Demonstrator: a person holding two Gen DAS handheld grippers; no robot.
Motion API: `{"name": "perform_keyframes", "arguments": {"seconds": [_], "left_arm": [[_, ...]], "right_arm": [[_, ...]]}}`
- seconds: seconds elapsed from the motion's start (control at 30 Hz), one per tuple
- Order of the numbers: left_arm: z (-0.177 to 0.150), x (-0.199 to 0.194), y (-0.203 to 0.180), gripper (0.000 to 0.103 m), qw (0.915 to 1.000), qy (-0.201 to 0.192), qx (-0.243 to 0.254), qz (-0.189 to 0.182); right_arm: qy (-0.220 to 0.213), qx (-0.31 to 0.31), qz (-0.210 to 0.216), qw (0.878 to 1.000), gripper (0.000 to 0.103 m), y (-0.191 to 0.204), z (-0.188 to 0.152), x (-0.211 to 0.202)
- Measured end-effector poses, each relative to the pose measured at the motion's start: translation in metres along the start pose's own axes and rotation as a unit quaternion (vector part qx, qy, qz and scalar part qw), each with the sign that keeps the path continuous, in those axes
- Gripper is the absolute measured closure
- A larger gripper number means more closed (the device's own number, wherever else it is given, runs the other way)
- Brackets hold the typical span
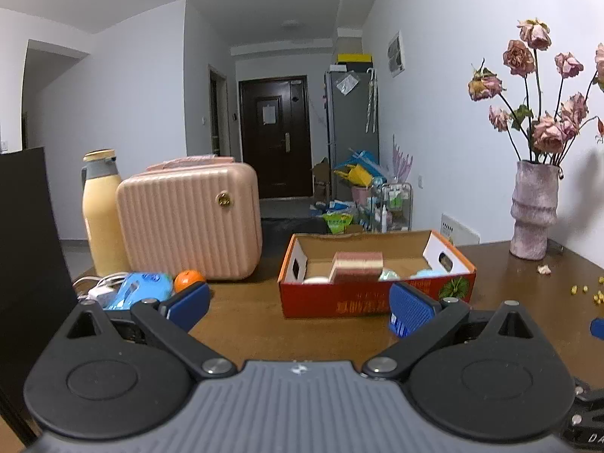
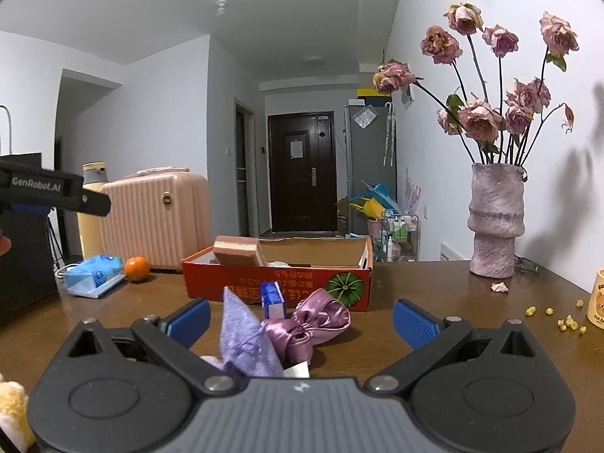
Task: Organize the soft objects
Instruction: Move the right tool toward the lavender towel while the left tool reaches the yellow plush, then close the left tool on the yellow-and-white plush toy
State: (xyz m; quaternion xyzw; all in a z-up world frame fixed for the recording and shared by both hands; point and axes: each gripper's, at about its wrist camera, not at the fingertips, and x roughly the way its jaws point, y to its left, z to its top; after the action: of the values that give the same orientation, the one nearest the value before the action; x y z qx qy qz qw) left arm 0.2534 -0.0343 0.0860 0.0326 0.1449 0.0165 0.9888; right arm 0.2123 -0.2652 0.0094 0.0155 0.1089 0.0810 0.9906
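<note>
A red cardboard box (image 1: pixel 341 298) (image 2: pixel 241 275) stands on the brown table, with a pink sponge block (image 1: pixel 358 262) (image 2: pixel 238 251) and pale soft items inside. My left gripper (image 1: pixel 298 307) is open and empty, a little in front of the box. My right gripper (image 2: pixel 300 321) is open over a lilac cloth (image 2: pixel 245 343), a purple satin bow (image 2: pixel 317 321) and a small blue packet (image 2: pixel 272 296), touching none of them. A yellow plush (image 2: pixel 11 411) shows at the lower left edge of the right wrist view.
A pink mini suitcase (image 1: pixel 188 222), a yellow bottle (image 1: pixel 102 211), a blue tissue pack (image 1: pixel 139 288) and an orange (image 1: pixel 187 279) sit at the left. A vase of dried roses (image 2: pixel 494 222) stands at the right, with crumbs (image 2: pixel 562 321) and a cup (image 2: pixel 596 302) nearby.
</note>
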Motion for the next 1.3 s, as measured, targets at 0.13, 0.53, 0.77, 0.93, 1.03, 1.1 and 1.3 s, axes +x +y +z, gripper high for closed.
{"name": "perform_keyframes", "arguments": {"seconds": [0.13, 0.53, 0.77, 0.93, 1.03, 1.1, 1.3], "left_arm": [[-0.011, -0.014, 0.004, 0.0, 0.9998, 0.017, -0.001, 0.007], [-0.046, -0.047, 0.026, 0.0, 0.9974, 0.065, -0.021, 0.024], [-0.061, -0.062, 0.031, 0.0, 0.9942, 0.099, -0.026, 0.035], [-0.072, -0.075, 0.026, 0.0, 0.9924, 0.116, -0.017, 0.038], [-0.079, -0.081, 0.024, 0.0, 0.9909, 0.129, -0.015, 0.035], [-0.085, -0.085, 0.022, 0.0, 0.9898, 0.138, -0.014, 0.032], [-0.105, -0.087, 0.021, 0.0, 0.9853, 0.167, -0.015, 0.031]], "right_arm": [[-0.001, -0.005, 0.007, 1.0, 0.0, 0.005, -0.002, -0.014], [0.015, -0.013, 0.01, 1.0, 0.0, 0.017, -0.012, -0.044], [0.021, -0.014, 0.007, 1.0, 0.0, 0.022, -0.019, -0.058], [0.027, -0.012, 0.006, 1.0, 0.0, 0.024, -0.024, -0.064], [0.034, -0.012, 0.006, 0.999, 0.0, 0.025, -0.028, -0.067], [0.038, -0.013, 0.005, 0.999, 0.0, 0.026, -0.03, -0.069], [0.048, -0.018, 0.005, 0.999, 0.0, 0.029, -0.037, -0.074]]}}
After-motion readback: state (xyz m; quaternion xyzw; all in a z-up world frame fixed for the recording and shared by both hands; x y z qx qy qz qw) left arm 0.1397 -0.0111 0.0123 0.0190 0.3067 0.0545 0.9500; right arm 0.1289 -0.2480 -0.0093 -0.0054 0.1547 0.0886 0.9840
